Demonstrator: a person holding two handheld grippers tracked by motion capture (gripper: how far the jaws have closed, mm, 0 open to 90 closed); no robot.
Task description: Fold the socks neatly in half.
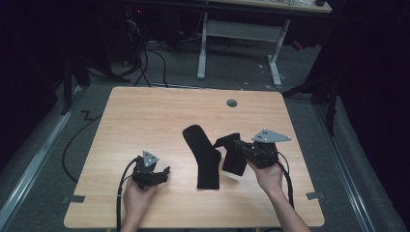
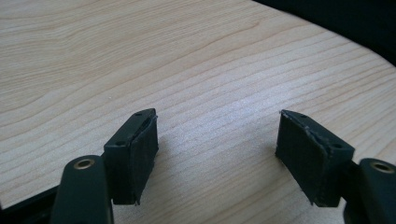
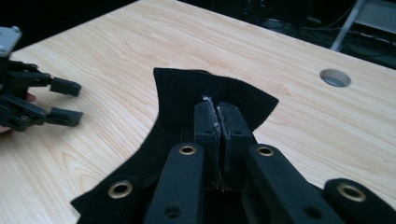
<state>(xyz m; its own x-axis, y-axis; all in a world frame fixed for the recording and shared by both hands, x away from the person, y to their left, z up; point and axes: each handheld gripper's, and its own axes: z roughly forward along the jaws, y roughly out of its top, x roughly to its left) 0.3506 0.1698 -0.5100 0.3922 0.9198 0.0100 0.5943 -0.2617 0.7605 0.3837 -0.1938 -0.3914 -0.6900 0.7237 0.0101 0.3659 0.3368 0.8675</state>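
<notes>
Black sock (image 3: 187,93) pinched in my right gripper (image 3: 218,114); thin hold, may slip. Left gripper (image 2: 217,144) gapes empty.

The table (image 1: 145,111) has a light wood-grain top with a smooth, faintly satin finish that shows a soft sheen just ahead of the left gripper (image 2: 217,140). Both socks (image 1: 205,154) are matt black knitted cloth with a fine ribbed weave; the one clamped in the right gripper (image 3: 218,122) looks soft and limp. The gripper pads (image 2: 301,154) are matt black rubber-like material with a fine grid texture and frayed edges. The jaw arms are matt black plastic with brass-coloured metal eyelets.
</notes>
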